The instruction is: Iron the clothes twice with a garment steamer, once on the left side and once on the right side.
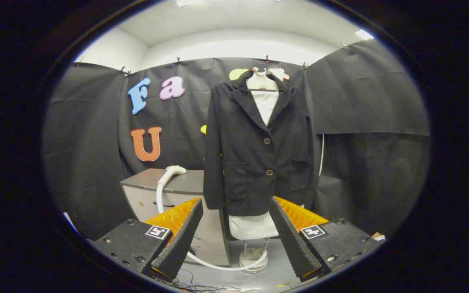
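Gripper (234, 236) fingers at frame bottom spread wide, holding nothing, w/ steamer head (174, 170) resting on grey cabinet (149, 181) lower-left of centre, prob. parked for pickup, & black jacket (255, 150) hung at centre on hanger (261, 81), front exposed for steaming.

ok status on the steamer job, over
Gripper open, fingers empty, well back. Steamer head lying on cabinet, untouched. Black jacket hanging ahead on hanger, nothing between.
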Motion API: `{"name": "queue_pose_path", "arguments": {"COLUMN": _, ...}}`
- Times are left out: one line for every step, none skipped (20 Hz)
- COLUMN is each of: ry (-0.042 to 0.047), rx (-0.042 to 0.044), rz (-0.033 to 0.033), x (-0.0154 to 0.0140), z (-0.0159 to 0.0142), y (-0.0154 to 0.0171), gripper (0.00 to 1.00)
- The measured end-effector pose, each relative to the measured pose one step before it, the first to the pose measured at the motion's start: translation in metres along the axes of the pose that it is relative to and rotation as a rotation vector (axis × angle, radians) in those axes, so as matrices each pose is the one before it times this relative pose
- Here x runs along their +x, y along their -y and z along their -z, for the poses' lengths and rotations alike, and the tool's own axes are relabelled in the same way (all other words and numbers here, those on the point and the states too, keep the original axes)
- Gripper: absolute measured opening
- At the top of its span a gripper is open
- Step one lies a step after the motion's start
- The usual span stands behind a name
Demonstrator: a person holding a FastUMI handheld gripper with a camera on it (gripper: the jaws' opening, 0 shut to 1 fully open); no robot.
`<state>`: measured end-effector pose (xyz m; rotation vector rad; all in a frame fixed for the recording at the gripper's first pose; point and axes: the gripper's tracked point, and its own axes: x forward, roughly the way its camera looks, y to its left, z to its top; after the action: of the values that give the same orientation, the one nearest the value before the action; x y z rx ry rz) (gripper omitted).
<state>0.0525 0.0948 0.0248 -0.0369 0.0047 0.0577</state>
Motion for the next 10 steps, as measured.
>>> {"name": "queue_pose_path", "arguments": {"ry": 0.00366, "rx": -0.00060, "rz": -0.01059, "x": 0.00919, "z": -0.00565, "y": -0.01014, "gripper": 1.00}}
{"name": "queue_pose_path", "arguments": {"ry": 0.00041, "rx": -0.00493, "rz": -0.01411, "x": 0.00929, "z": -0.00541, "y": -0.01135, "gripper": 1.00}}
{"name": "queue_pose_path", "arguments": {"ry": 0.01021, "rx": -0.00234, "rz": -0.02135, "x": 0.01113, "z": -0.00677, "y": -0.01505, "gripper": 1.00}}
{"name": "queue_pose_path", "arguments": {"ry": -0.00043, "rx": 0.00218, "rz": -0.01111, "x": 0.01080, "z": -0.00510, "y": -0.01131, "gripper": 1.00}}
{"name": "queue_pose_path", "arguments": {"ry": -0.00111, "rx": 0.00275, "rz": -0.01037, "x": 0.01351, "z": -0.00532, "y": -0.01039, "gripper": 1.00}}
{"name": "queue_pose_path", "arguments": {"ry": 0.00248, "rx": 0.00514, "rz": -0.02217, "x": 0.01441, "z": -0.00700, "y": -0.01692, "gripper": 1.00}}
{"name": "queue_pose_path", "arguments": {"ry": 0.00900, "rx": 0.00161, "rz": -0.02377, "x": 0.01228, "z": -0.00596, "y": -0.01659, "gripper": 1.00}}
{"name": "queue_pose_path", "arguments": {"ry": 0.00664, "rx": -0.00526, "rz": -0.01781, "x": 0.01502, "z": -0.00657, "y": -0.01591, "gripper": 1.00}}
{"name": "queue_pose_path", "arguments": {"ry": 0.00680, "rx": -0.00543, "rz": -0.01304, "x": 0.01841, "z": -0.00463, "y": -0.01315, "gripper": 1.00}}
{"name": "queue_pose_path", "arguments": {"ry": 0.00213, "rx": -0.00181, "rz": -0.01946, "x": 0.01473, "z": -0.00384, "y": -0.01538, "gripper": 1.00}}
